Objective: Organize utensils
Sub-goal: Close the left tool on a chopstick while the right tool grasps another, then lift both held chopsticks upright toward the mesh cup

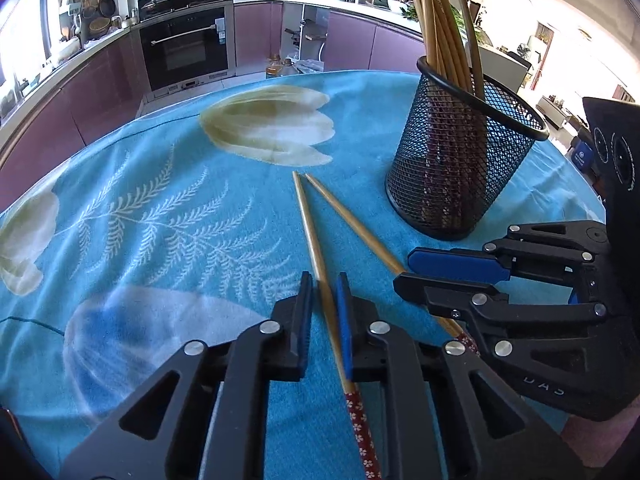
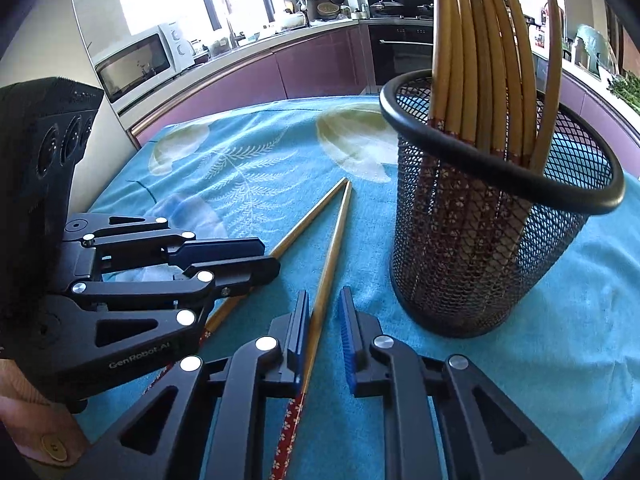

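Both hand-held grippers on chopsticks, counter level.
Left hand-held gripper [image 1: 325,312] clamps left chopstick [image 1: 310,224]; right hand-held gripper [image 2: 325,328] clamps right chopstick [image 2: 334,248]; mesh holder [image 2: 480,248] at 2 o'clock.

Mesh holder [image 1: 460,152] beside bare cloth [image 1: 168,208] leftward.

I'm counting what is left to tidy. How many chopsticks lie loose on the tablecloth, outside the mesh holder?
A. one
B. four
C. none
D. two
D: two chopsticks lie on the blue tablecloth, the left chopstick and the right chopstick, their tips close together; all the others stand in the mesh holder.
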Available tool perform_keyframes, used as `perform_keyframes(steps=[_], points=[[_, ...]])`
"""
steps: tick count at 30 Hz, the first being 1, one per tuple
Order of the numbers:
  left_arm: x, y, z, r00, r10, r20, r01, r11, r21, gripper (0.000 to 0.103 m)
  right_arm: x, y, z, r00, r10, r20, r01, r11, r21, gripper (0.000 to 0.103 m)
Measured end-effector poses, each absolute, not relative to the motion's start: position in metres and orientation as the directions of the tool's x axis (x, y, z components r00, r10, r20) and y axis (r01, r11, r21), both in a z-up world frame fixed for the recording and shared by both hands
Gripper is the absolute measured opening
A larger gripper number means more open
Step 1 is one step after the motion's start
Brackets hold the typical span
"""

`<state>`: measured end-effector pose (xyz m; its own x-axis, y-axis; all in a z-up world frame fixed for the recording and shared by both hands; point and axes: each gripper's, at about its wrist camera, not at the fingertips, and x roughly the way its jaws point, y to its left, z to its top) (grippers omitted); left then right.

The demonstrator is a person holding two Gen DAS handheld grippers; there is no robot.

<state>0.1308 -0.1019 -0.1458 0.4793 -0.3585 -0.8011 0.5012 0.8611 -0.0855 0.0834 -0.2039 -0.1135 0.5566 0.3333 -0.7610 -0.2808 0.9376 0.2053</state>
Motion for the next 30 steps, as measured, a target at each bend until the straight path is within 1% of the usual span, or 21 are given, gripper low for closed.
perform_keyframes(steps=[2, 5, 14, 30], points=[[0.131, -0.102, -0.146, 0.480, -0.360, -0.800, 0.496, 0.863, -0.091, 0.011, 0.083, -0.206, -0.114, 0.554, 0.345, -0.757, -0.274, 0.935, 0.226, 0.008], [0.130, -0.102, -0.146, 0.482, -0.359, -0.799, 0.490, 0.866, -0.094, 0.009, 0.082, -0.210, -0.114, 0.554, 0.357, -0.752, -0.263, 0.932, 0.249, 0.007], [0.125, -0.096, -0.141, 0.484, -0.374, -0.791, 0.480, 0.869, -0.117, 0.008, 0.074, -0.218, -0.108, 0.568, 0.376, -0.732, -0.254, 0.926, 0.278, 0.006], [0.108, -0.079, -0.110, 0.519, -0.432, -0.737, 0.482, 0.860, -0.164, 0.008, 0.052, -0.228, -0.079, 0.608, 0.440, -0.661, -0.305, 0.898, 0.318, 0.006]])
